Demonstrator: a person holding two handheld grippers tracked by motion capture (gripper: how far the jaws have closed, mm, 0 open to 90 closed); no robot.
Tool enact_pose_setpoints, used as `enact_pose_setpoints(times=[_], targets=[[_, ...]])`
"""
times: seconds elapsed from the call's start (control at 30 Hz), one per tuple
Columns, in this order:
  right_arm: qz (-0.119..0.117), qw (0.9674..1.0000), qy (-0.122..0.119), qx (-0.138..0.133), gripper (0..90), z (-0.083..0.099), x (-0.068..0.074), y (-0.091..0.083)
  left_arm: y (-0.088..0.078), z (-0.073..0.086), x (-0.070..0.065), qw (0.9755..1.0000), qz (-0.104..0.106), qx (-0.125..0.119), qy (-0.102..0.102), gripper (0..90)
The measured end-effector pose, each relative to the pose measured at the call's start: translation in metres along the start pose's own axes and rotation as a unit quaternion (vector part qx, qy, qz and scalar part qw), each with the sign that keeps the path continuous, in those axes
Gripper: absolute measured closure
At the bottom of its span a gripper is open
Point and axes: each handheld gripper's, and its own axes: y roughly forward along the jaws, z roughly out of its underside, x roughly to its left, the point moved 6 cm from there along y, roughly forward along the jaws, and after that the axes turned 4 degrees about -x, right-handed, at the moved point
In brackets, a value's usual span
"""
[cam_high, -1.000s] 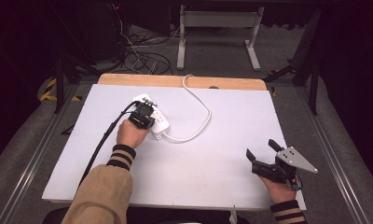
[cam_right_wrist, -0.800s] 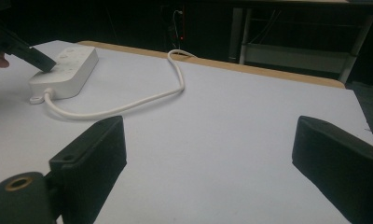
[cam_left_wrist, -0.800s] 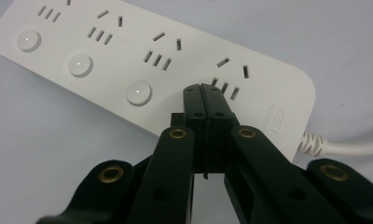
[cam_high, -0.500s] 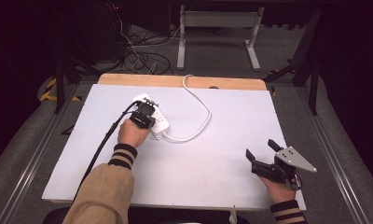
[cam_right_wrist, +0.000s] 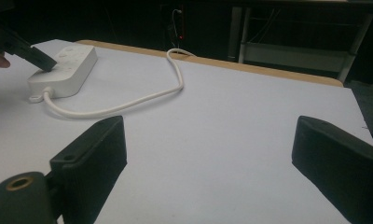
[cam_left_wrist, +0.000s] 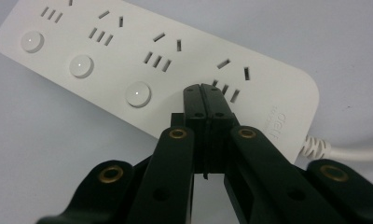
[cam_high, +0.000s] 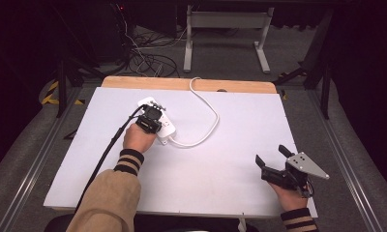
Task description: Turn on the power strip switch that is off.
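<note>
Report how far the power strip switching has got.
Done: nothing I can confirm; three round buttons sit clear and untouched. In hand: left gripper, jaws shut, tips pressing the power strip at its cord-end switch. Left: the other buttons; right gripper waits open.

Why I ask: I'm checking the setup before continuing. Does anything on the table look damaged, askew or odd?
Nothing stands out. The white power strip lies flat and looks intact, its cord loops loosely to the table's far edge, and the left gripper rests on it, jaws shut.

A grey "deli" brand marks the power strip point(cam_left_wrist: 166, 65).
</note>
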Motion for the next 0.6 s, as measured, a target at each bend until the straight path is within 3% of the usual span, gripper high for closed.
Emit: enact_pose_setpoints(times=[0.6], targets=[[0.002, 1.0, 0.001, 0.006, 10.8, 0.0007, 0.0, 0.0007, 0.0001, 0.0011, -0.0009, 1.0, -0.005, -0.008, 0.002, 90.0]])
